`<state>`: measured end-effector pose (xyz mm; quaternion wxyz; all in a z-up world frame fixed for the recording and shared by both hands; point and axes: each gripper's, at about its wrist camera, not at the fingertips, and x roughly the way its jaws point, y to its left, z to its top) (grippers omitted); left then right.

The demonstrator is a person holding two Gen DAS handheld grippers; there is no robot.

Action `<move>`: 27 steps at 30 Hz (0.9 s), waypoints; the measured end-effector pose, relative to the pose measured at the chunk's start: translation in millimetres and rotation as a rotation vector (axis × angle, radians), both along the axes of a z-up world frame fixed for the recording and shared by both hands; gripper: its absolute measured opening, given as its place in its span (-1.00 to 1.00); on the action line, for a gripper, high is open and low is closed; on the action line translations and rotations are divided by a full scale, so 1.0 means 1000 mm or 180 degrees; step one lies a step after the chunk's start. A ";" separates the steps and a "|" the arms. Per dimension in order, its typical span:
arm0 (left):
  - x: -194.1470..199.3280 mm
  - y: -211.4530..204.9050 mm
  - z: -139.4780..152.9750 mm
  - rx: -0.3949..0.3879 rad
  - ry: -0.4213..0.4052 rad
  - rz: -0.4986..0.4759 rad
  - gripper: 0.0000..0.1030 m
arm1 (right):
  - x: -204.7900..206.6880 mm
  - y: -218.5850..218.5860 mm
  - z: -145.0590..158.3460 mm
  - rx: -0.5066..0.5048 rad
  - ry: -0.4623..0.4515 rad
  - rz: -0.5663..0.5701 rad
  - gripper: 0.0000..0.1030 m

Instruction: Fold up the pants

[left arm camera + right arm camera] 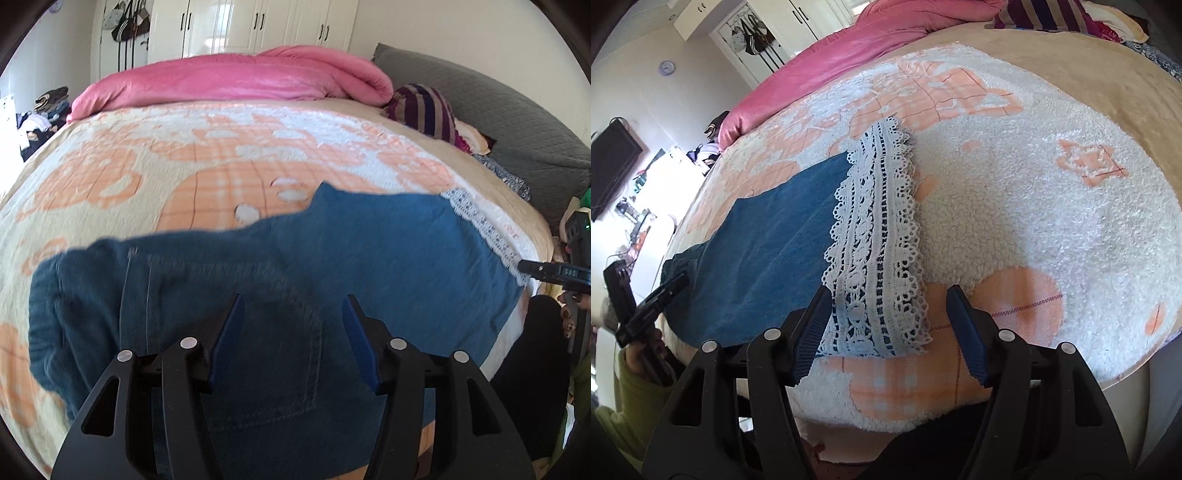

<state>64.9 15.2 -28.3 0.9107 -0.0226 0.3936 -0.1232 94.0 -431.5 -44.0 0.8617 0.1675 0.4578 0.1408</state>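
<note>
I hold two grippers over a bed covered by a fleecy peach-and-white blanket (1015, 206). A pair of blue denim pants (332, 258) lies flat on that blanket, stretched sideways in front of me along the near edge of the bed.

My left gripper (293, 317) stands wide open, holding nothing. Its blue-padded fingers hang just above the waist end of the pants; a stitched back pocket (280, 354) shows directly between the jaws. The waistband end bunches slightly off to the left of the jaws.

My right gripper (886, 306) is also wide open and empty. Its jaws frame the leg end, where a broad white lace hem (875, 236) finishes the denim. The lace lies between the fingers and runs away from them; the left finger sits over the line where lace meets denim, and the right finger is over bare blanket just beside the lace.

Beyond both sets of jaws, far across the bed, is a rolled pink quilt (236, 79), with a striped cloth (424, 107) to its right.

My judgement: the legs appear already laid one on the other, since only one leg width shows. The end-to-end folds are not yet done. Each end must now be gripped.
</note>
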 end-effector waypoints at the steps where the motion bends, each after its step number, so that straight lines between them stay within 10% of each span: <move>1: 0.000 0.003 -0.002 0.0002 0.0040 0.0042 0.05 | -0.001 0.001 0.000 -0.0002 0.0008 0.0001 0.13; 8: 0.002 0.010 -0.011 0.0001 0.0110 0.0131 0.11 | -0.009 0.013 -0.003 -0.0012 -0.0016 0.0105 0.08; 11: 0.002 0.010 -0.012 0.0000 0.0104 0.0109 0.18 | -0.011 0.015 0.000 0.0001 -0.0068 0.0155 -0.61; 16: 0.000 0.014 -0.011 0.0048 0.0085 0.0173 0.18 | -0.024 0.037 0.016 -0.0794 -0.0221 0.0327 -0.62; 27: -0.001 0.015 -0.013 0.0093 0.0050 0.0153 0.20 | -0.030 0.016 0.006 -0.0655 -0.0012 0.0078 -0.11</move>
